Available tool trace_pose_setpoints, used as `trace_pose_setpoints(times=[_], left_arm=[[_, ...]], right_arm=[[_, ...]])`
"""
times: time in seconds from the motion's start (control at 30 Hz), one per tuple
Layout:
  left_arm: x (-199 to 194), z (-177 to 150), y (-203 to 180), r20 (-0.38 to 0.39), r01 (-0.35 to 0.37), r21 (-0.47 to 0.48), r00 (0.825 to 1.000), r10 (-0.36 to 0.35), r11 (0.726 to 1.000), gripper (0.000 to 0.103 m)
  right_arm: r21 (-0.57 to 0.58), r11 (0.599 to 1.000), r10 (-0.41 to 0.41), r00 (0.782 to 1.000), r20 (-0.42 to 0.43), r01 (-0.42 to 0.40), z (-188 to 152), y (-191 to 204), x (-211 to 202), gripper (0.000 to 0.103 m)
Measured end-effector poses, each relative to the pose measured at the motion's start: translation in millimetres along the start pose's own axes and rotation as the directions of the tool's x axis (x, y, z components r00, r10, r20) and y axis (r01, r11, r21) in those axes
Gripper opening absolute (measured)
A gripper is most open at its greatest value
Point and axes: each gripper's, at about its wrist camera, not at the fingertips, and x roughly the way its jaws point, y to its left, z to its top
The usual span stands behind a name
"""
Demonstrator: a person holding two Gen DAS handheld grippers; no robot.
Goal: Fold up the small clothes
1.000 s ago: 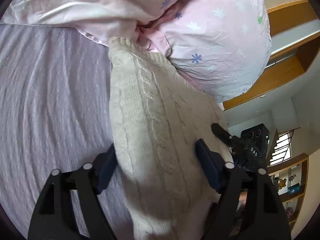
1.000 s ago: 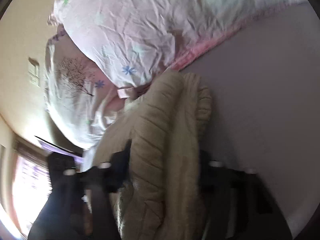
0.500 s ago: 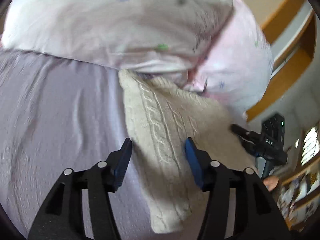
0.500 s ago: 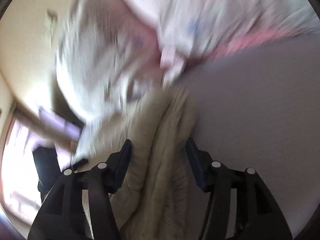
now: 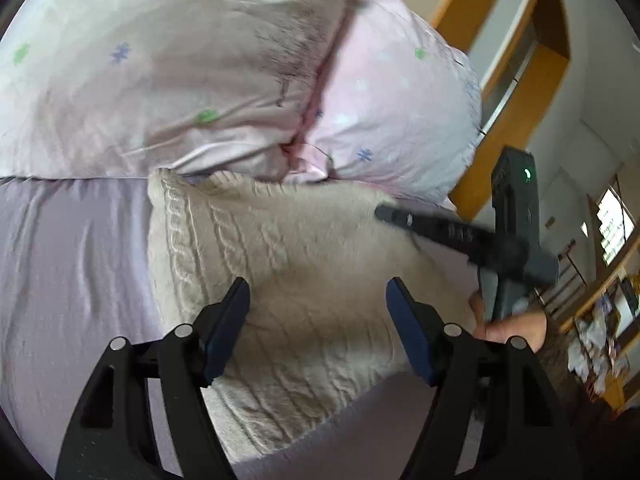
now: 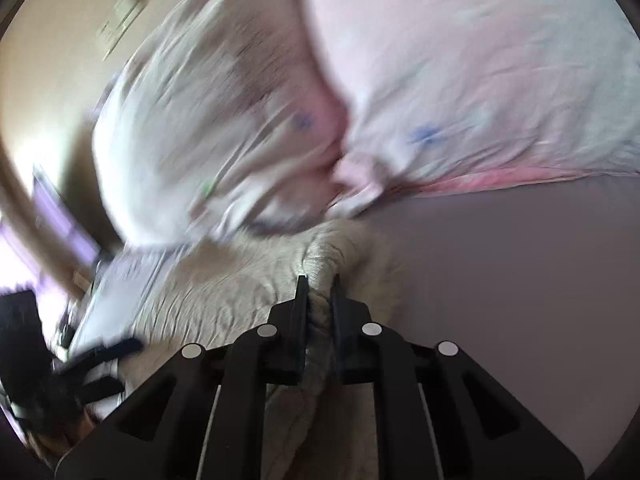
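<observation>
On the left lies the bare lilac bed sheet (image 5: 68, 264), and the cream cable-knit sweater (image 5: 288, 264) rests on it with its far edge touching the pink flowered pillows (image 5: 224, 72) at the head of the bed. The left gripper (image 5: 318, 322) hangs just over the middle of the sweater, its blue pads (image 5: 226, 326) spread wide and holding nothing; half a second ago they stood closer together around a narrower strip of knit, so it seems to have let the cloth go. Further right, the right gripper (image 6: 318, 312) has changed the other way: its fingers, open half a second ago, are now pressed together and pinch a thick ribbed fold at the sweater's right edge. I judge that a fold has just been laid down and the right side is now taken for the next one. The right view is blurred.
</observation>
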Motion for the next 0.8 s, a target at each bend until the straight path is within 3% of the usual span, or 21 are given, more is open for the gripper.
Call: trace_pose_setpoints(times=[0.07,0.13,0.23,0.3,0.33,0.43,0.47,0.53,0.67,0.7,0.73,0.77,0.8], left_arm=[[1.0,-1.9,-7.0,-0.006,0.018,0.031,1.000,-0.018,0.999,0.067],[6.5,-3.0,-14.3,-0.006,-0.019,0.074,1.000,0.019,0.997,0.069],[-4.3,-6.7,-15.3,0.006,-0.028,0.082,1.000,0.028,0.996,0.070],[-17.5,-7.7,-11.4,0.025,-0.005,0.070,1.000,0.003,0.998,0.072],[-26.9,-9.5,-9.7,0.041,0.004,0.062,0.999,-0.007,0.998,0.075],[-42.2,-13.0,-5.0,0.063,0.008,0.038,0.998,-0.011,0.999,0.080],[-45.1,-14.9,-3.2,0.060,0.005,0.026,0.998,-0.007,1.000,0.081],[-48.6,-20.3,-0.4,0.041,-0.011,0.001,0.999,0.011,1.000,0.083],[-55.8,-39.5,0.1,-0.014,-0.138,-0.023,0.990,0.137,0.990,0.094],[-57.5,-43.4,-0.3,-0.019,-0.170,-0.024,0.985,0.170,0.985,0.097],[-60.5,-50.2,-1.5,-0.024,-0.228,-0.020,0.974,0.227,0.973,0.099],[-62.1,-54.6,-2.5,-0.027,-0.267,-0.012,0.963,0.267,0.964,0.101],[-62.9,-59.0,-3.8,-0.029,-0.304,-0.004,0.952,0.304,0.953,0.101]], right_arm=[[0.052,0.998,-0.032,0.999,-0.027,0.033,0.9,-18.5,6.6,0.011],[0.021,0.999,-0.044,0.995,-0.085,0.046,-5.4,-19.2,18.6,0.014],[0.028,0.998,-0.060,0.998,-0.024,0.061,-0.6,-14.7,-8.9,0.034],[0.030,1.000,0.004,0.999,0.047,-0.006,-2.2,-7.7,-38.3,0.034],[0.001,0.996,0.092,0.995,0.046,-0.093,-8.2,2.7,-54.2,0.034],[-0.098,0.978,0.182,0.983,-0.035,-0.185,-31.3,33.7,-59.6,0.034],[-0.141,0.978,0.143,0.987,-0.076,-0.153,-42.5,42.7,-52.6,0.034],[-0.191,0.981,-0.045,0.984,-0.173,0.011,-61.2,41.1,-24.0,0.032],[-0.152,0.988,-0.023,0.991,-0.132,0.003,-60.8,37.4,-43.5,0.034],[-0.145,0.989,0.006,0.995,-0.099,-0.020,-60.1,38.5,-56.3,0.050],[-0.141,0.989,0.026,0.998,-0.054,-0.033,-62.7,40.6,-69.0,0.085],[-0.137,0.990,0.023,1.000,-0.007,-0.024,-66.1,46.4,-74.1,0.101],[-0.138,0.990,0.015,0.999,0.034,-0.010,-70.6,46.5,-86.0,0.102]])
